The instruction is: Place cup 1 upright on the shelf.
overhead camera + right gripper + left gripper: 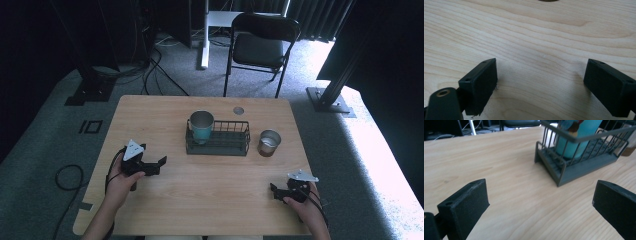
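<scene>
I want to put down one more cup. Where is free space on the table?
Bare wood lies between the left gripper and right gripper, in front of the wire rack. It is crowded around the rack's teal cup and the metal cup.

Each black gripper, left gripper (pixel 152 165) and right gripper (pixel 280 192), carries a grey three-cornered plate and a trailing black cable. Jaws are rectangular blocks with small screw holes.

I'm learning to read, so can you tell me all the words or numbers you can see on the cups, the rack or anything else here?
None can be read.
The blue cup in the wire rack has a colourful picture near its top, too blurred to tell if it holds letters.
The metal cup on the table shows no label.
</scene>
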A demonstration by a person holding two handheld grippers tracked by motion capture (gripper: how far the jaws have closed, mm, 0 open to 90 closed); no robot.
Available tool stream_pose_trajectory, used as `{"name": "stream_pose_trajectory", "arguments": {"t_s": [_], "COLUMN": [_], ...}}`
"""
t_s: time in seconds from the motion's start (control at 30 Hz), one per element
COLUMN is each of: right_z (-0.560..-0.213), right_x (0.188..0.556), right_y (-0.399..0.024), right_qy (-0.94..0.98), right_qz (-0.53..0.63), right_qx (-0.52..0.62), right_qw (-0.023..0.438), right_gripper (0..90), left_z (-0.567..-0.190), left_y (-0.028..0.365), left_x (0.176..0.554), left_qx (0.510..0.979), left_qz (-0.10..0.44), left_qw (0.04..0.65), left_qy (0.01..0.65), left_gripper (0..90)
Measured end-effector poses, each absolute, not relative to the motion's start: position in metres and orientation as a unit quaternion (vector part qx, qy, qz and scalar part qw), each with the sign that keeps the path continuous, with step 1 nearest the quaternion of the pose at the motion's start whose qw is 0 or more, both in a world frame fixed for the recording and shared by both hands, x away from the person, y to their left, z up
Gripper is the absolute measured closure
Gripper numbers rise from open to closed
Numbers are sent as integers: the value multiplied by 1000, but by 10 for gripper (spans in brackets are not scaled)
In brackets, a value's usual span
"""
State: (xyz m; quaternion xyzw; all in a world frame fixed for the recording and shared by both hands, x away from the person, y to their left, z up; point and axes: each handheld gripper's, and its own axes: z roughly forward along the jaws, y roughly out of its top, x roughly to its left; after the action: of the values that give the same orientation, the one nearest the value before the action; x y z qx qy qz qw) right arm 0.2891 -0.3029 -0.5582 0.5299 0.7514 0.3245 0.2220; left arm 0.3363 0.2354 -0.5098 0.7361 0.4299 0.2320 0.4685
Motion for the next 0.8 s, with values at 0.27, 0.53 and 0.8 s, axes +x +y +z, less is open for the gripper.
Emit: {"name": "stream_pose_trajectory", "arguments": {"t_s": [0.27,0.53,0.8], "right_z": [-558,-558,-558], "right_x": [289,289,289], "right_y": [-303,-303,-303], "right_qy": [752,752,752], "right_qz": [324,325,325], "right_qx": [529,529,529], "right_qw": [223,223,223], "right_gripper": [113,113,113], "left_z": [-522,-534,-540], "left_y": [247,259,266], "left_x": [321,312,306], "left_qx": [728,722,710], "left_qz": [229,227,239], "left_qw": [457,440,421], "left_qy": [457,484,512], "left_gripper": [10,10,10]}}
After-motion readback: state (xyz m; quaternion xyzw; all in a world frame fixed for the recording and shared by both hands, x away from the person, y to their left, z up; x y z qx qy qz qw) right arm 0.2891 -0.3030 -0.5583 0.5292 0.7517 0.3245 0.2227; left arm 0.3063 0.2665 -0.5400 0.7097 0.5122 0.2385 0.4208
